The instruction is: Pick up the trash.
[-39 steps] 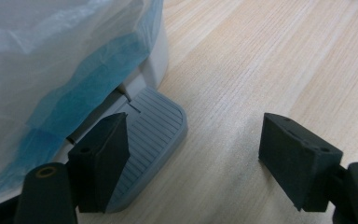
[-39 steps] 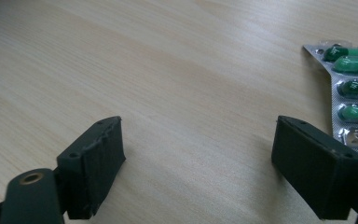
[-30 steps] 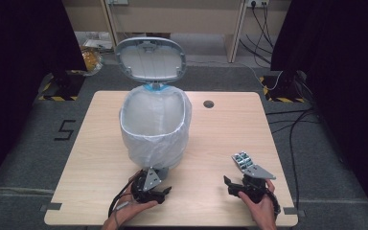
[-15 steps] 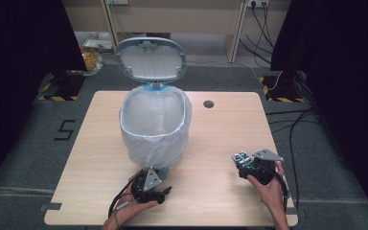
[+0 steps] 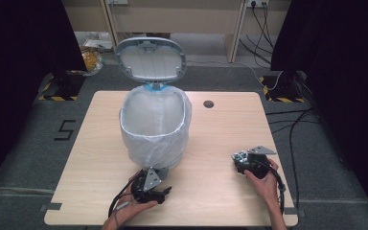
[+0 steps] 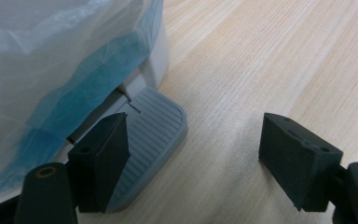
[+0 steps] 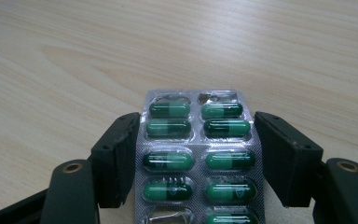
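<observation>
Capsules, green and sealed in one foil blister pack (image 7: 196, 154), sit between the jaws of our right claw (image 7: 196, 158), which have just been closing and now pinch the pack by its two long edges, low over the wooden counter (image 5: 211, 129) at its near right. We count two columns of pockets; nine still hold capsules in the right gripper view, two look emptied, and the nearest rows run out of frame. Our left claw (image 6: 193, 154) stands released, its jaws apart, one of them resting on the ribbed grey pedal (image 6: 154, 135) of the single pedal bin (image 5: 155, 127) at the counter's middle. That bin, lined with one white bag, has its lid (image 5: 150, 58) tipped up and open. We judge the step in hand to be the pickup of the pack for disposal. Next, we reckon, comes a lift and a carry leftward over the open rim, keeping the thin foil from buckling or slipping, with the pedal kept down until release.
</observation>
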{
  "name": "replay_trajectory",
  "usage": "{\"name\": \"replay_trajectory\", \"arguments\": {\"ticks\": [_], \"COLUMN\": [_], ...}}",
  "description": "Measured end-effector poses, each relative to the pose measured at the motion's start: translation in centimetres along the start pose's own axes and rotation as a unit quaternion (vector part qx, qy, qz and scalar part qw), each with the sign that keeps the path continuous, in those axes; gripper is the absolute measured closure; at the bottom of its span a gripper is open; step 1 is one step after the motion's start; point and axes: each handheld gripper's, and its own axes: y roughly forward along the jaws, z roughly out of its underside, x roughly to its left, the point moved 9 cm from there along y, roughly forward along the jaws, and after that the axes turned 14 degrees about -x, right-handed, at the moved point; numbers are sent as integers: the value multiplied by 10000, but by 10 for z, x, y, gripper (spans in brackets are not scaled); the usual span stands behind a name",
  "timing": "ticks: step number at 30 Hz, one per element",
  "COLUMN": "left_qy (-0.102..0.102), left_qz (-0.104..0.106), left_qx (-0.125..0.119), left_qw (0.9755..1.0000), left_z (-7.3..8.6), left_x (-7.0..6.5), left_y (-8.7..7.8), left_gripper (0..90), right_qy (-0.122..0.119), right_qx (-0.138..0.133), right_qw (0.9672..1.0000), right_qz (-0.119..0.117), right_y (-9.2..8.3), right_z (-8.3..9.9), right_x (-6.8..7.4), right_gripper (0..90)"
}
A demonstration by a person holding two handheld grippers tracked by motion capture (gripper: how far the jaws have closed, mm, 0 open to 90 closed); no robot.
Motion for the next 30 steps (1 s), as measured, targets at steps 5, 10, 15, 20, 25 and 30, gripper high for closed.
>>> {"name": "replay_trajectory", "arguments": {"ticks": [5, 10, 15, 20, 25, 30], "left_qy": [1, 7, 8, 8, 11, 12], "left_qz": [6, 4, 4, 2, 1, 1], "left_qx": [1, 1, 0, 0, 3, 2], "left_qw": [10000, 10000, 10000, 10000, 10000, 10000], "left_z": [0, 0, 0, 0, 0, 0], "left_x": [0, 0, 0, 0, 0, 0], "left_y": [0, 0, 0, 0, 0, 0], "left_gripper": [235, 235, 235, 235, 234, 235], "right_qy": [-146, -143, -96, -108, -110, -123], "right_qx": [-142, -248, -322, -412, -536, -634], "right_qw": [9997, 9996, 9994, 9990, 9983, 9974], "right_qz": [93, 37, -32, -104, -219, -318], "right_y": [-2, -7, -9, -12, -16, -17], "right_z": [-5, -11, -16, -22, -34, -45], "right_x": [1, 5, 10, 15, 22, 28], "right_gripper": [341, 341, 341, 341, 341, 341]}}
